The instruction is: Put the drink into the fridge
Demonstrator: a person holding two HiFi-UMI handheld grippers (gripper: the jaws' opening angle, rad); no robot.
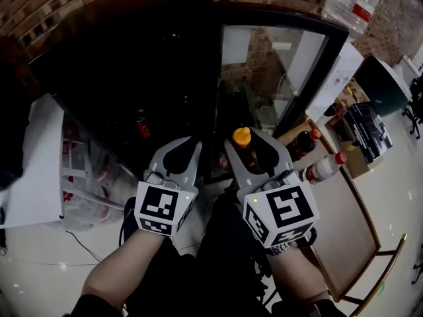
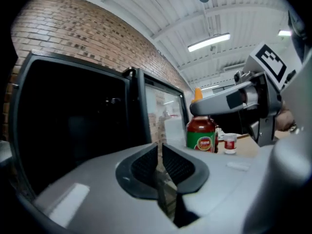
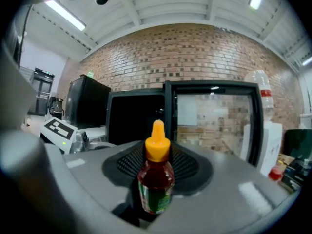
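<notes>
The drink is a small bottle of red liquid with an orange spout cap (image 1: 242, 137) and a green label. My right gripper (image 1: 250, 152) is shut on its body and holds it upright in front of the open fridge (image 1: 132, 84). In the right gripper view the bottle (image 3: 156, 182) stands between the ribbed pads (image 3: 187, 165), with the dark fridge opening (image 3: 136, 121) straight ahead. My left gripper (image 1: 175, 157) hovers beside it on the left, shut with nothing in it. The left gripper view shows its pads (image 2: 146, 164) nearly touching and the bottle (image 2: 201, 135) to its right.
The fridge's glass door (image 1: 271, 71) stands swung open to the right. A wooden table (image 1: 344, 223) at the right carries a red-capped bottle (image 1: 322, 168) and a dark bottle (image 1: 304, 142). A white box (image 1: 36, 164) sits at the left. A water jug (image 1: 353, 2) stands behind.
</notes>
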